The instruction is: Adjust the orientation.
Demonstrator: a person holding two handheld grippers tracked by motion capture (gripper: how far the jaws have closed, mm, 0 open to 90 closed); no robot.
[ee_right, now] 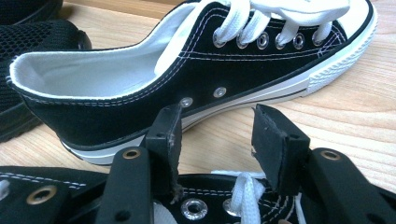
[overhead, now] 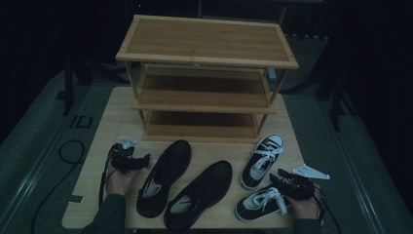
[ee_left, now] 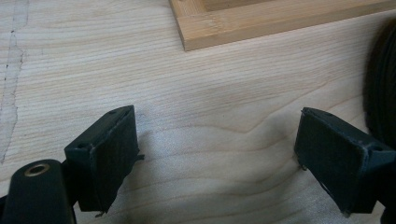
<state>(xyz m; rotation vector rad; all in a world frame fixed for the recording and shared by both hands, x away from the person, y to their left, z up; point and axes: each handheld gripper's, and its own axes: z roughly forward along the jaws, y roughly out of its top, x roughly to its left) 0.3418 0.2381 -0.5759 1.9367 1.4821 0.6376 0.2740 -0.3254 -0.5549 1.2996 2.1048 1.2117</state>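
Two hands low at table edge; left gripper [overhead: 139, 162] fingers released, right gripper [overhead: 278, 181] fingers released above near sneaker [overhead: 260, 203].

floor text: the letters "ID" in dark marking on the grey floor [overhead: 80, 121], just off the counter's [overhead: 112, 117] far left corner
shoes: no brand or label readable
rack: no writing readable
counter: no writing readable

Near sneaker [ee_right: 224, 205] cut off below
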